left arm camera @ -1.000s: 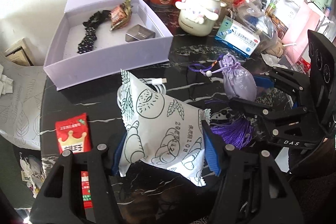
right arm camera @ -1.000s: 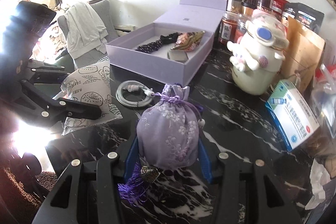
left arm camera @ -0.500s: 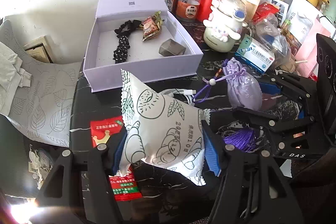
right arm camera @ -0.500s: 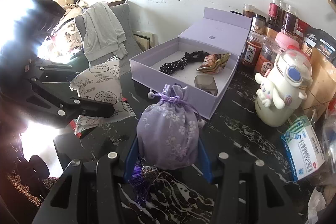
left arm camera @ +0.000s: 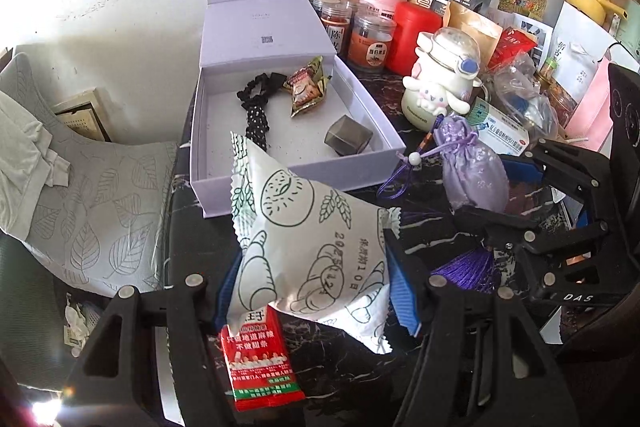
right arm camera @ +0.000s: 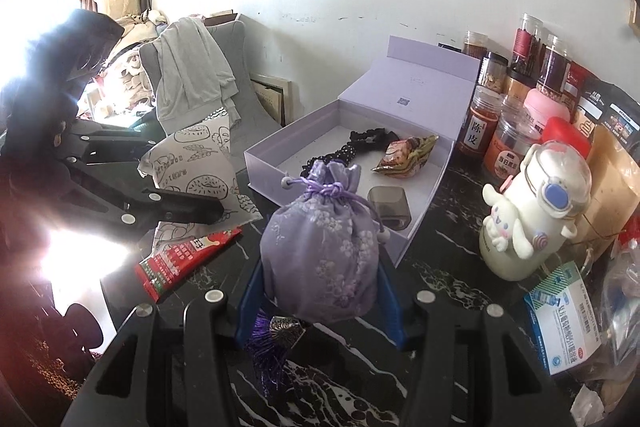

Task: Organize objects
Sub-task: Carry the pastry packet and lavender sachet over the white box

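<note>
My left gripper [left arm camera: 310,287] is shut on a white snack packet [left arm camera: 304,227] printed with bread drawings, held above the black marble table in front of the open lilac box [left arm camera: 280,183]. My right gripper [right arm camera: 320,291] is shut on a purple drawstring pouch [right arm camera: 322,247] with a tassel, also raised, just short of the box's near corner [right arm camera: 400,247]. The box holds a black scrunchie [left arm camera: 256,107], a gold snack wrapper [left arm camera: 306,93] and a small grey case [left arm camera: 348,137]. A red sachet [left arm camera: 258,355] lies on the table under the left gripper.
Jars, a red tin and bags crowd the back of the table [left arm camera: 372,39]. A white cartoon-dog bottle [right arm camera: 532,211] and a blue-white medicine box [right arm camera: 564,323] stand right of the lilac box. A grey chair with clothes [right arm camera: 192,83] is left of the table.
Both grippers have lifted and pulled back with their loads, so the box now sits lower and farther in view. The white cable is no longer seen.
</note>
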The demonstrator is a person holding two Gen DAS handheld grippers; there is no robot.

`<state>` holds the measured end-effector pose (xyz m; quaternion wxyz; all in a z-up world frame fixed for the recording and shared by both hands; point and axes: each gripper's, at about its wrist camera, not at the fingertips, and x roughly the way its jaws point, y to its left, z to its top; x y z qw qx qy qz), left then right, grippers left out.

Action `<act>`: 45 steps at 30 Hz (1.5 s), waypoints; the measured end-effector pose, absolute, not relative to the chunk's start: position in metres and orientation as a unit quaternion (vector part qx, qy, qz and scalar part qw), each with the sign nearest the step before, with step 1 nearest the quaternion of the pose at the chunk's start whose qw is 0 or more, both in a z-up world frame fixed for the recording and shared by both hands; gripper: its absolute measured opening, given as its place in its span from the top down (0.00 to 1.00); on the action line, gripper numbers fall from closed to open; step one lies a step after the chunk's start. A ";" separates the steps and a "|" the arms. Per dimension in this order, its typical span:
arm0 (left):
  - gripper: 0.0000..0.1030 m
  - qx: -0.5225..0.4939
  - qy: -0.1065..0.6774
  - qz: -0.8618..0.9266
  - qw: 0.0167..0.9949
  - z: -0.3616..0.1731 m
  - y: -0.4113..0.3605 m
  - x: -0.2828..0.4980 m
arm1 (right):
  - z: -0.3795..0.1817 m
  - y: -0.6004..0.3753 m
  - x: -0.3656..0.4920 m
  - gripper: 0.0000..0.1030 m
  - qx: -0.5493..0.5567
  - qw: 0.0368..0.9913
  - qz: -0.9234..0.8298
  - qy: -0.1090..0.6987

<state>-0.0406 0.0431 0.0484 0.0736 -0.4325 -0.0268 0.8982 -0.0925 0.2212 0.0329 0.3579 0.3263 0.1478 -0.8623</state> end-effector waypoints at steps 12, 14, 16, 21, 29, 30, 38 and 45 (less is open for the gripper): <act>0.41 -0.419 -0.024 0.905 0.073 0.062 0.026 -0.072 | 0.046 0.202 -0.121 0.50 0.313 0.366 -0.863 0.152; 0.41 -0.419 -0.024 0.905 0.073 0.062 0.023 -0.078 | 0.047 0.199 -0.126 0.50 0.313 0.366 -0.863 0.153; 0.41 -0.419 -0.024 0.904 0.074 0.062 0.021 -0.085 | 0.047 0.195 -0.132 0.50 0.313 0.367 -0.862 0.153; 0.41 -0.423 -0.023 0.903 0.071 0.060 0.013 -0.106 | 0.048 0.187 -0.149 0.50 0.314 0.365 -0.863 0.153; 0.41 -0.431 -0.016 0.900 0.062 0.054 0.002 -0.145 | 0.042 0.173 -0.184 0.50 0.330 0.353 -0.863 0.147; 0.41 -0.432 -0.015 0.900 0.061 0.053 0.000 -0.150 | 0.042 0.171 -0.188 0.50 0.328 0.348 -0.866 0.146; 0.41 -0.431 -0.020 0.901 0.053 0.051 -0.014 -0.189 | 0.039 0.163 -0.225 0.50 0.330 0.337 -0.871 0.138; 0.41 -0.425 -0.008 0.905 0.034 0.050 -0.024 -0.222 | 0.041 0.155 -0.255 0.50 0.323 0.325 -0.878 0.137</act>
